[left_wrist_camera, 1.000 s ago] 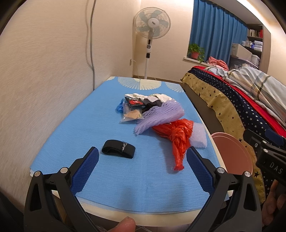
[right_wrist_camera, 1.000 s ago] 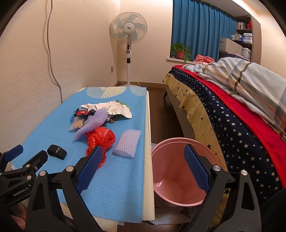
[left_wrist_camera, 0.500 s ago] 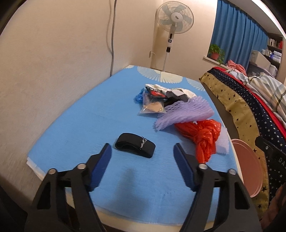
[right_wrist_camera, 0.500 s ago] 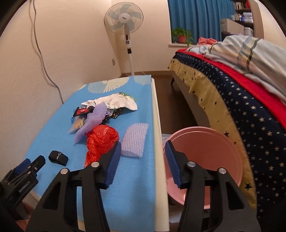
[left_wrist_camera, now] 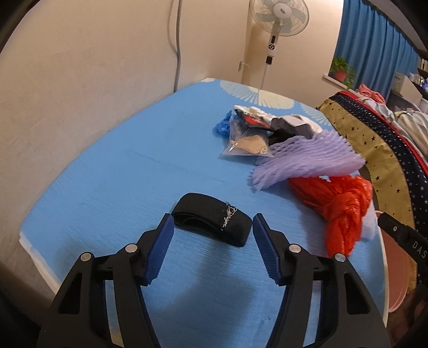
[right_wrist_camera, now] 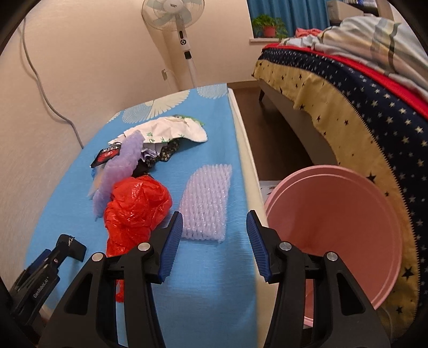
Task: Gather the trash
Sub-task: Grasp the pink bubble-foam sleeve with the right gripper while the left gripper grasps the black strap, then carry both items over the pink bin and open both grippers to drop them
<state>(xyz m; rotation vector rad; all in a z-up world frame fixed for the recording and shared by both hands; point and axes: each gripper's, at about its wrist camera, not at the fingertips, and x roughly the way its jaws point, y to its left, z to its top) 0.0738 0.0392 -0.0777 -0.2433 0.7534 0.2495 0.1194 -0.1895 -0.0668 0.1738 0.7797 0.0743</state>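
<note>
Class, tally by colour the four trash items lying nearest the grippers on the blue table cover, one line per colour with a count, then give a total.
Black: 1, the black band
Red: 1, the red plastic bag
Pale purple: 2, the flat foam net and the long foam net
Total: 4

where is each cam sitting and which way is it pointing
Left wrist: rides the left gripper, angled down across the blue table at the black strap; its closing fingers flank the strap, not yet pressing.
Right wrist: rides the right gripper, angled down at the pale foam net by the table edge, with the pink bin to the right; open fingers show.
Shared: the red bag, the fan, and each sees the other gripper.
</note>
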